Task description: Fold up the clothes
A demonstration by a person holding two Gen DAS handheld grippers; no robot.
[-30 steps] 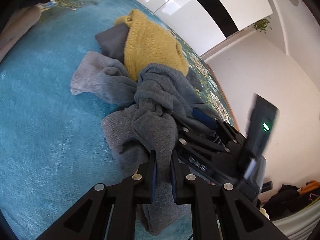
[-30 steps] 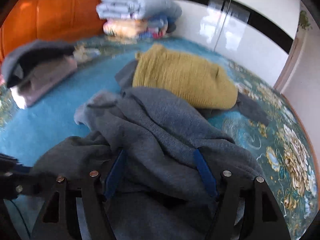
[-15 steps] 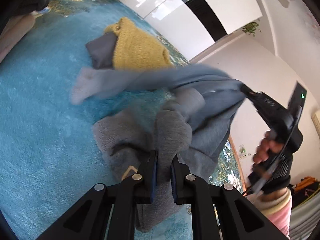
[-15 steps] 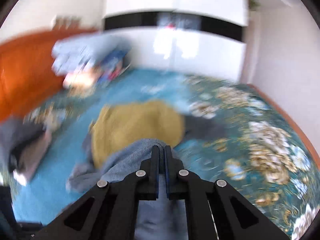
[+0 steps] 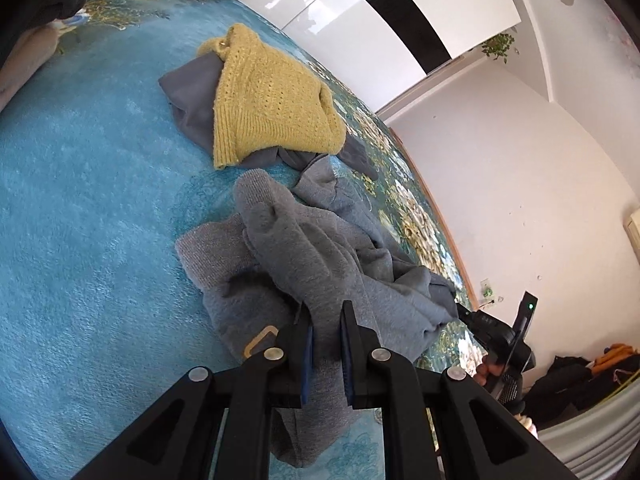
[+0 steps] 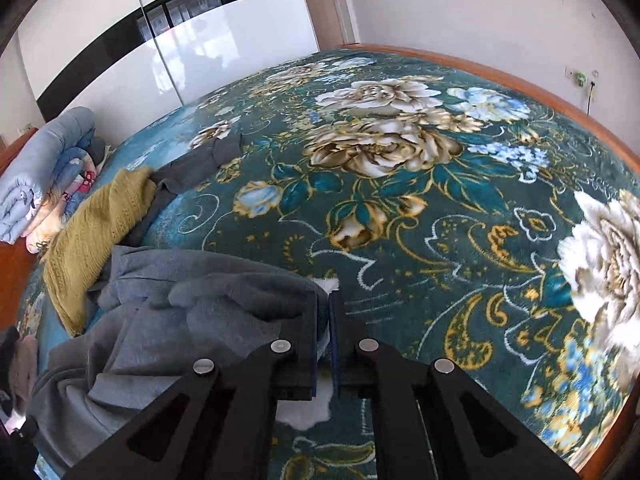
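Grey sweatshirt [image 5: 320,248] is lying crumpled on the teal blanket [image 5: 88,208], stretched between my two grippers. On the left side, my left gripper [image 5: 325,344] is clamping a thick fold of it, the jaws standing narrow with grey cloth bunched between the blue pads and hanging down below them. A small tan label [image 5: 260,340] is showing just beside the left finger. Beyond the sweatshirt, a yellow knit sweater [image 5: 272,104] is lying on top of a dark grey garment [image 5: 192,96], whose far end is poking out past the sweater onto the flowered part of the blanket. Moving right, my right gripper [image 6: 324,328] is pinching the sweatshirt's edge, jaws nearly together with only a thin hem between them, the rest of the cloth trailing off to the left of the fingers. In the left wrist view, a hand [image 5: 490,370] is gripping that right tool at the bed's edge. A stack of folded bedding [image 6: 40,184] is sitting at the far left.
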